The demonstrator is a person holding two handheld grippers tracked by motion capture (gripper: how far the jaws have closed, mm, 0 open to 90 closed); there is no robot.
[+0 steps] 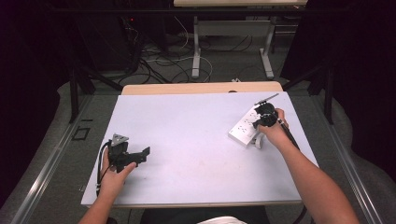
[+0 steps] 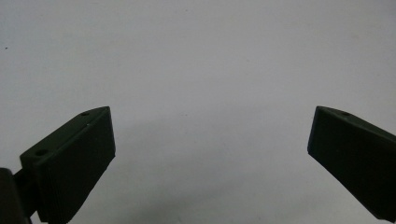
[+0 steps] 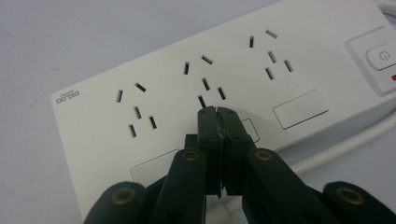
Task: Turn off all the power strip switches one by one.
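A white power strip (image 1: 243,129) lies on the pale mat at the right of the table. In the right gripper view the power strip (image 3: 154,88) shows three socket groups and a switch (image 3: 383,57) at its far end. My right gripper (image 3: 217,112) is shut with nothing between its jaws, and its tips rest at the middle socket group. From above, the right gripper (image 1: 263,120) sits over the strip's near end. My left gripper (image 1: 142,157) rests at the mat's left front, open wide over bare mat (image 2: 210,70), with nothing between its fingertips (image 2: 88,135).
The strip's white cable (image 3: 341,142) runs along its near side. The pale mat (image 1: 196,135) covers most of the wooden table (image 1: 201,87). Behind the table stand another table's legs (image 1: 196,56) and loose cables on the floor (image 1: 159,60).
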